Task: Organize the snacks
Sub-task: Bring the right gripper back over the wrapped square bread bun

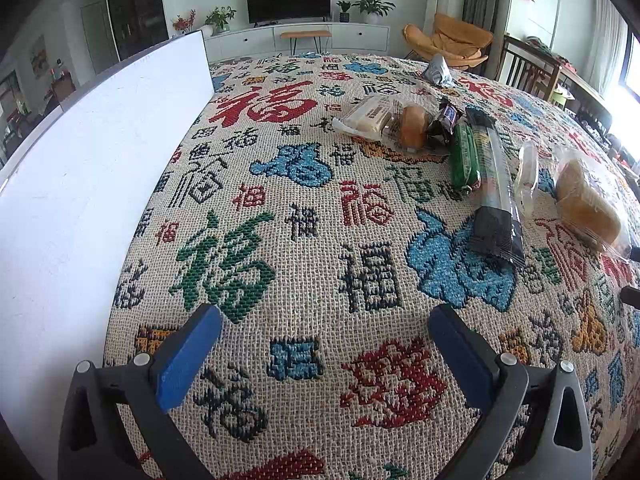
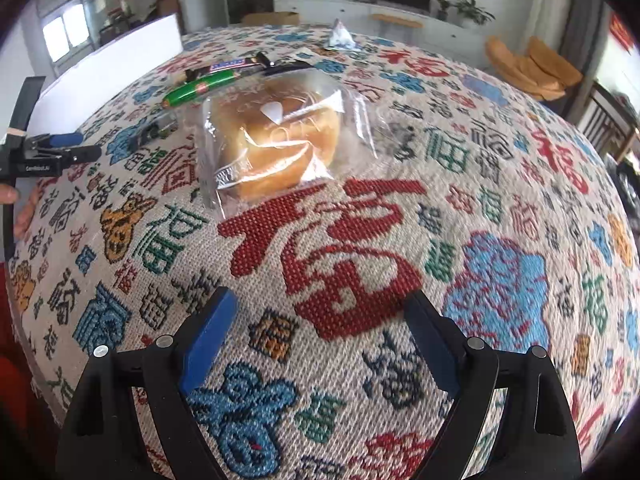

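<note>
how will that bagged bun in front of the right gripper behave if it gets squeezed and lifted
The bun looks soft and puffy, so it would likely squash under a firm pinch. Its clear wrapper is loose, glossy and crinkled, so the fingers may slip or catch only film. It seems light for its bulk and sits flat, unlikely to roll.

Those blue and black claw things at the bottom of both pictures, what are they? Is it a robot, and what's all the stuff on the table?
No robot: a person holds two grabbing tools. Each has a camera looking along its fingers, so you get one picture per hand. The left gripper and the right gripper are both open and hold nothing. They hover over a woven tablecloth with colourful Chinese characters. Wrapped snacks lie on it: a round golden bun in clear plastic, a green packet, a long black packet and a small silver pouch at the far side. A tall white board stands at the left.
</note>
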Demonstrator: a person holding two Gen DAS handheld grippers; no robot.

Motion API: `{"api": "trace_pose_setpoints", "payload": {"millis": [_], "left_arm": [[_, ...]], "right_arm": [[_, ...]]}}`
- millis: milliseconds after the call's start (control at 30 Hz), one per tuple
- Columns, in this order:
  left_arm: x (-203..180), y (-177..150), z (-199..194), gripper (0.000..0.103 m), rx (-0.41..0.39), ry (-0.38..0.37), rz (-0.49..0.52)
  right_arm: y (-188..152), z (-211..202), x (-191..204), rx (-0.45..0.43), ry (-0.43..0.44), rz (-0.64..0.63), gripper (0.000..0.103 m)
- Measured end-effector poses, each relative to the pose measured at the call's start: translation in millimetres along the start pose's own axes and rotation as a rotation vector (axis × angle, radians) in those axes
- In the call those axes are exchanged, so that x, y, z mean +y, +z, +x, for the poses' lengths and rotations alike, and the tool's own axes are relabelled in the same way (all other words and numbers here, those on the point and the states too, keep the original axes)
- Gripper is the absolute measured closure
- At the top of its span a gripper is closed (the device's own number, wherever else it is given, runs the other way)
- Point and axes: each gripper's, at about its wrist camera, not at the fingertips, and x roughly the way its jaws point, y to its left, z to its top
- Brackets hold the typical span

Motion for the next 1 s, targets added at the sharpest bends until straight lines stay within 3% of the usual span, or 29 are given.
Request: {"api": "trace_pose_setpoints", "payload": {"millis": [167,1000], "left_arm": [[0.0,0.3,1.0,0.0,0.0,0.001,0.0],[0.2,0.2,1.0,0.0,-0.002,0.003,0.001]], "right_arm": [[5.6,7.9,2.9,-0.06,0.008,-0.002,0.011],[4.7,8.4,1.6,-0.06,0.007,0.0,0.01]]}}
